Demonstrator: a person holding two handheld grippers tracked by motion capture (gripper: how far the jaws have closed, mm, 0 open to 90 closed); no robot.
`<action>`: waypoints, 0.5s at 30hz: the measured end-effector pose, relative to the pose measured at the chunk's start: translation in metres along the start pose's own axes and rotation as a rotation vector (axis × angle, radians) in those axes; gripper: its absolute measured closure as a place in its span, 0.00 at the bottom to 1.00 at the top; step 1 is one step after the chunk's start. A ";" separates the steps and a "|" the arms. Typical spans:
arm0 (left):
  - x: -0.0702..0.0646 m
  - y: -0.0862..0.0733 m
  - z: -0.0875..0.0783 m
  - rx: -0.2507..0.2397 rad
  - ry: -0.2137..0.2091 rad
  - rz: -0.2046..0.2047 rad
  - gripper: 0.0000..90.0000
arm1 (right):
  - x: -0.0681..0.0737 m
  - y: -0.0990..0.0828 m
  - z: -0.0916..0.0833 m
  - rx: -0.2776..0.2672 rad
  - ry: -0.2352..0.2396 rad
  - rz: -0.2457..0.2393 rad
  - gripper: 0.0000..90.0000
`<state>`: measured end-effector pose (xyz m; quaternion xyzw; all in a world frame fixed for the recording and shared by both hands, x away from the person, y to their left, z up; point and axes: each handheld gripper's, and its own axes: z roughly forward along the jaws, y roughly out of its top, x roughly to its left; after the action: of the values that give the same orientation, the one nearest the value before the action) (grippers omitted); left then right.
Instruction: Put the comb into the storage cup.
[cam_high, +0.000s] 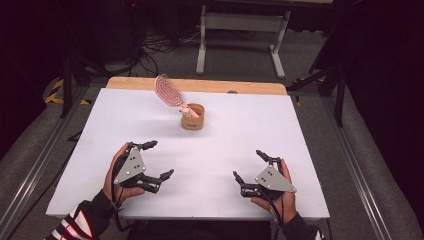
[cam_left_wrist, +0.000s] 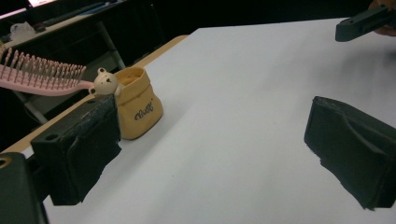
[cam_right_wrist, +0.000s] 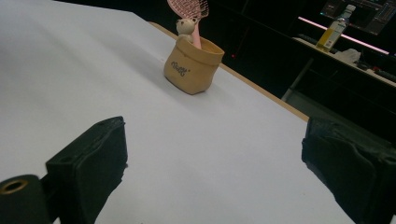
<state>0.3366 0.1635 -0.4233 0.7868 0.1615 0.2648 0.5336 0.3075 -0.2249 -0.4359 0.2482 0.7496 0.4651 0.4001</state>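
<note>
Centrally, pink hairbrush (cam_high: 171, 93) leaning in tan pouch (cam_high: 193, 117); table (cam_high: 250, 125) otherwise bare.

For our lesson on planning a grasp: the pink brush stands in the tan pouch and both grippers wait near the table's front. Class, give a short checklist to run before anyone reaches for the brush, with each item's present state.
1. Left gripper open and empty: ok.
2. Right gripper open and empty: ok.
3. Brush reachable: ok; its head sticks out of the pouch, leaning away to the left in the high view.
4. Pouch upright on the table: ok.
5. Path between grippers and pouch free: ok; bare table lies between them.
6. Pouch will stay put when the brush is pulled: cannot tell; nothing holds it down, so steadying it with one gripper may help.
</note>
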 end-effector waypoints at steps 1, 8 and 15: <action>0.000 0.000 0.000 0.000 0.000 0.000 0.05 | 0.000 0.000 0.000 0.000 0.000 0.000 0.08; -0.004 -0.011 -0.002 0.024 0.026 0.001 0.06 | 0.000 -0.001 0.001 0.004 -0.001 -0.003 0.08; -0.003 -0.028 -0.016 0.052 0.035 -0.029 0.06 | 0.001 -0.002 0.002 0.010 0.002 -0.009 0.08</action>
<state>0.3257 0.1848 -0.4456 0.7932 0.1892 0.2666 0.5138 0.3088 -0.2240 -0.4386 0.2461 0.7535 0.4600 0.4001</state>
